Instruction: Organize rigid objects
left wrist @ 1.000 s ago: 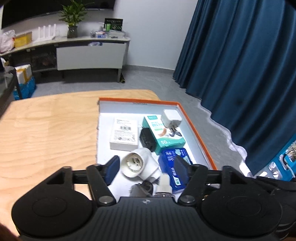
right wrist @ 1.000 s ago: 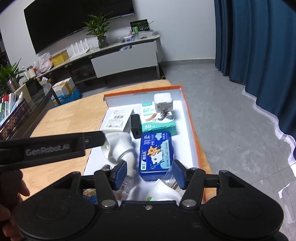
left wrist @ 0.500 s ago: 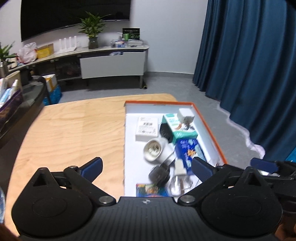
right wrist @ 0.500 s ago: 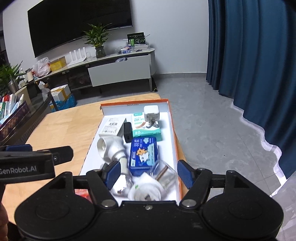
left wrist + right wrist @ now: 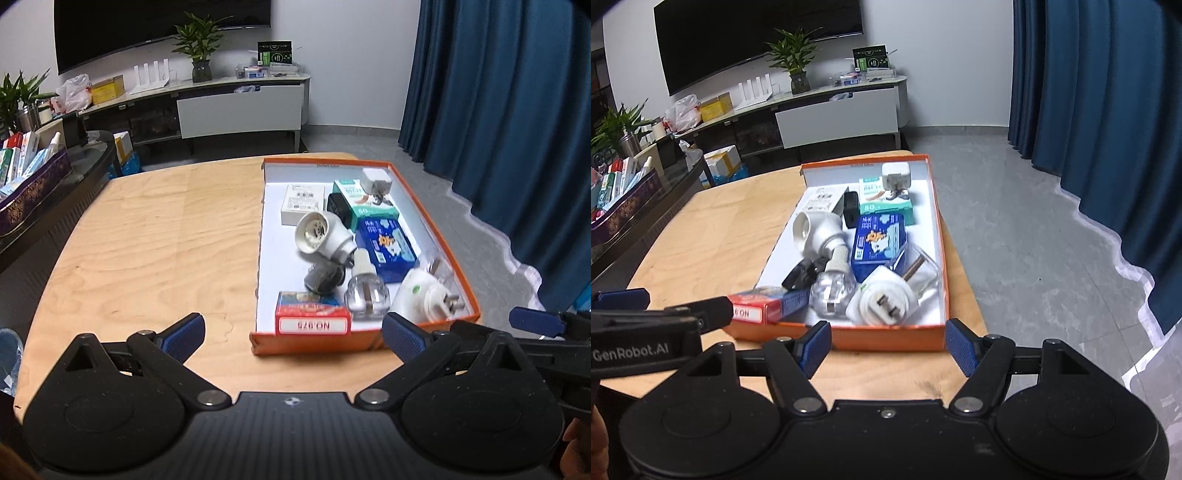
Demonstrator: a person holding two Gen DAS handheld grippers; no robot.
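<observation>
We hold both the left hand-held gripper [image 5: 291,334] and right hand-held gripper [image 5: 888,345] open and empty before the shallow orange cardboard tray [image 5: 436,236] on the pale wooden table [image 5: 147,240]; everything already lies inside, though jumbled.

Orange tray [image 5: 436,236] with a white floor, resting on the wooden table [image 5: 147,236] near its right edge, packed full. At the far end a white box [image 5: 302,199], a green box [image 5: 369,206] with a small white plug [image 5: 376,181] on top, and a blue box [image 5: 388,245] just in front. Nearer, a white lamp socket [image 5: 321,236] on its side, a clear bottle [image 5: 365,291], a white plug-in thing [image 5: 424,295] with prongs up, and a red box [image 5: 312,319] against the near wall.
</observation>
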